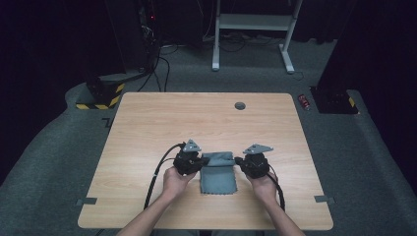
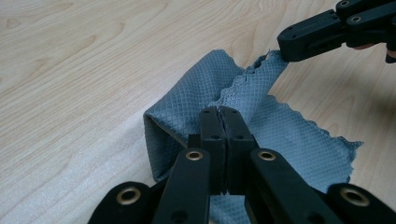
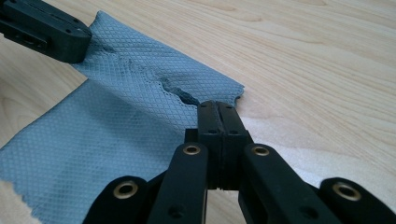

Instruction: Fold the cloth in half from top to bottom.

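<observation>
1. Two grippers, one in each of a person's hands, pinch the far corners of a grey cloth (image 1: 218, 173) near the front middle of a wooden table (image 1: 147, 128); the left gripper (image 1: 198, 161) has its jaws pressed together on the left corner, the right gripper (image 1: 239, 160) clamps the right one the same way.

2. The cloth's near part lies flat on the wood while its far edge is lifted and curled over toward the person, a fold that looks only partly made.

3. Risk: each grip looks to take only a thin bite of the scalloped hem. If the hands pull apart or travel unevenly, a corner could slip free and the fold would land crooked.

4. Risk: the lower layer is held down by nothing. Dragging the raised edge low could skid or bunch it, leaving the edges mismatched.

5. The left gripper view shows the cloth (image 2: 299, 140) rolled into a soft tube at the left side, with the right gripper (image 2: 285, 45) biting the opposite corner.

6. The right gripper view shows the cloth (image 3: 93, 140) with a puckered ridge running along the lifted edge between the two bites, and the left gripper (image 3: 81, 44) at the far corner.

7. The high view alone places the whole scene: a grommet hole (image 1: 240, 105) at the table's far side and the floor (image 1: 54, 147) around it.
</observation>
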Motion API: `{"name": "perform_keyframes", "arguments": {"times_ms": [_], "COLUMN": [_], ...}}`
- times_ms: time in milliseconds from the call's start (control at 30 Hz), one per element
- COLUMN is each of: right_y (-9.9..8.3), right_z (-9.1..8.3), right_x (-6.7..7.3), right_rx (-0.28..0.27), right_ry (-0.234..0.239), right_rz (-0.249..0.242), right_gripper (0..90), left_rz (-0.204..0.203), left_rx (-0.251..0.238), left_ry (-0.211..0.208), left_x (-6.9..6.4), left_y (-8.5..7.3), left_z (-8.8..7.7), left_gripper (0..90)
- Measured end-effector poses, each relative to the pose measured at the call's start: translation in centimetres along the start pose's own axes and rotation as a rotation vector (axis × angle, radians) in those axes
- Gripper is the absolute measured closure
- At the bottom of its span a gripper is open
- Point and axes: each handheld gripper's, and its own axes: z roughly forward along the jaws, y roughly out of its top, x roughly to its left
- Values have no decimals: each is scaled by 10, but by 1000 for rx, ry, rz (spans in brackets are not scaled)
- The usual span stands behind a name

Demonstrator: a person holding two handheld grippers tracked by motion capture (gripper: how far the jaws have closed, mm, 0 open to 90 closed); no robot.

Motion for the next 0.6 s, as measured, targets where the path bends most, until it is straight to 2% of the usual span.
{"name": "perform_keyframes", "arguments": {"times_ms": [467, 600], "right_y": [-11, -14], "right_z": [-10, -14], "right_x": [11, 13], "right_rx": [-11, -10], "right_ry": [33, 38], "right_rz": [8, -1], "right_gripper": [897, 897], "left_rz": [-25, -12], "left_rx": [-27, -21], "left_ry": [-13, -17], "left_x": [-10, -14], "left_y": [-11, -14], "left_z": [-12, -13], "left_gripper": [888, 888]}}
